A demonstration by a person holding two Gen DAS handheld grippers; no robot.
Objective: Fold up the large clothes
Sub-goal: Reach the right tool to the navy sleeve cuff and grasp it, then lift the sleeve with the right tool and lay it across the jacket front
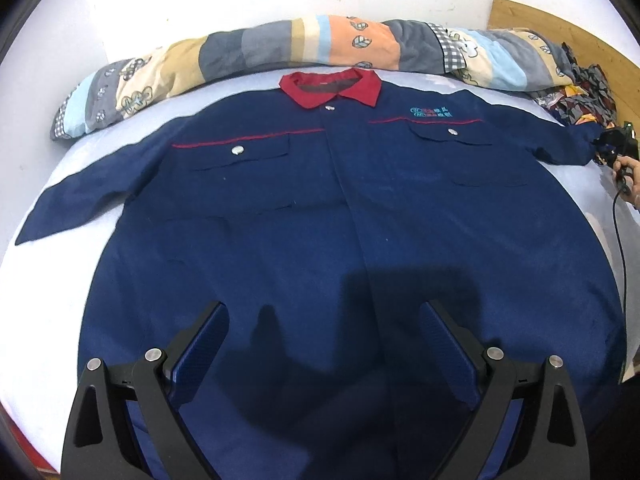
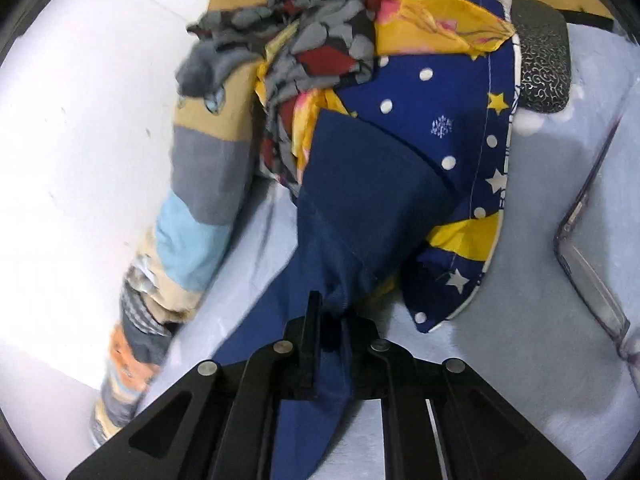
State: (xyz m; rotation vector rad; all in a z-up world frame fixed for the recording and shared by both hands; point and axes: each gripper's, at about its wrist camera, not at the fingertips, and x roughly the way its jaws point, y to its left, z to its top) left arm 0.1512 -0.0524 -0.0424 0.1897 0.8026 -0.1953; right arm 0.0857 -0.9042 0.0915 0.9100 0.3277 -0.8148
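Jacket point(image 1: 320, 208), navy, red collar point(image 1: 331, 86), spread front-up on a pale bed sheet point(image 1: 52, 272); this garment is the landmark for all entries below.

Sleeves: one sleeve point(image 1: 80, 196) lies flat out to the side of the jacket; the opposite sleeve's cuff point(image 2: 352, 208) is bunched and pinched by the right gripper point(image 2: 332, 320), its jaws pressed together on the fabric. In the left wrist view that gripper point(image 1: 616, 144) is small at the frame edge, with part of a hand point(image 1: 630, 172) and a trailing cable; details hard to read.

Left gripper point(image 1: 324, 344): jaws spread wide above the jacket's lower front, nothing between them; the hem is cut off behind its body.

Chest: two flap pockets, pale buttons, red piping, small teal embroidery point(image 1: 432, 112), illegible.

Beyond the collar: rolled patchwork quilt point(image 1: 280, 46) against a white wall.

By the gripped cuff: crumpled patterned cloth point(image 2: 312, 32), a blue star-print cushion point(image 2: 460, 120), a dark patterned object point(image 2: 540, 60) partly hidden, and a clear case point(image 2: 588, 248) cut off at the edge.
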